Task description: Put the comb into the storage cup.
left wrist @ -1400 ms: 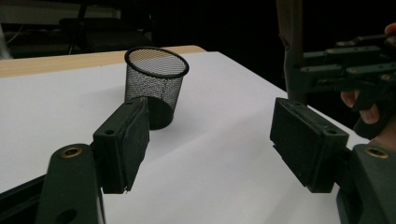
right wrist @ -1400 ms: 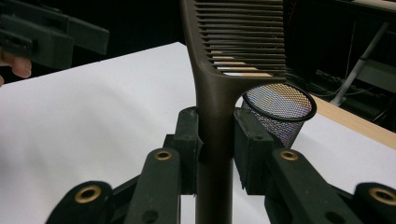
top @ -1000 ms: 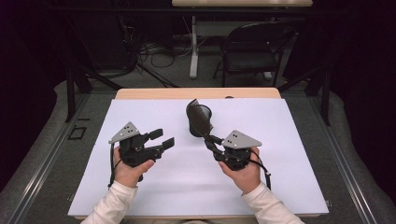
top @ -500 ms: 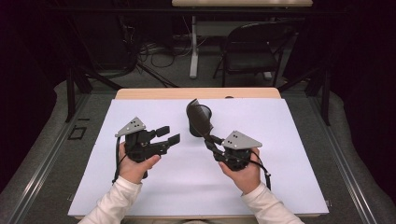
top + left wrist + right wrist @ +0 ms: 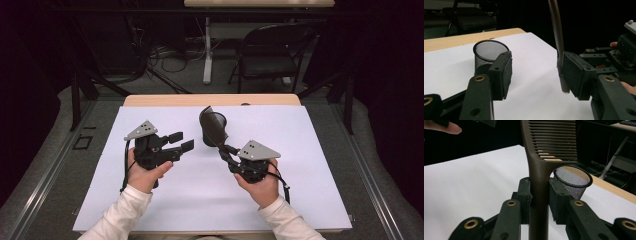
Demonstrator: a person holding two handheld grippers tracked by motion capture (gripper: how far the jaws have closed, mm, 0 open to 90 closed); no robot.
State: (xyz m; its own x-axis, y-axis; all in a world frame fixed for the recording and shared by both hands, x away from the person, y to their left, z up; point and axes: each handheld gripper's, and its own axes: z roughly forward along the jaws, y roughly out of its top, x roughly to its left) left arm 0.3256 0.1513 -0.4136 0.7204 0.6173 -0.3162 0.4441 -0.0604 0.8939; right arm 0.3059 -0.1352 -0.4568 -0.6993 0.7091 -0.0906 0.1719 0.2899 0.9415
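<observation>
Comb [image 5: 541, 167] handle clamped upright in my right jaws, centre frame, poised for mesh cup [image 5: 214, 131] | left gripper [image 5: 177, 141] jaws released, just been closing on nothing.

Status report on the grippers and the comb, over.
Right gripper shut on comb, held upright by its handle. Left gripper open, jaws just closing on nothing. Mesh cup upright behind comb. Nothing in the way.

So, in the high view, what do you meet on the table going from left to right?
Left gripper, jaws apart with nothing between them → black mesh cup → right gripper, shut on the comb.
</observation>
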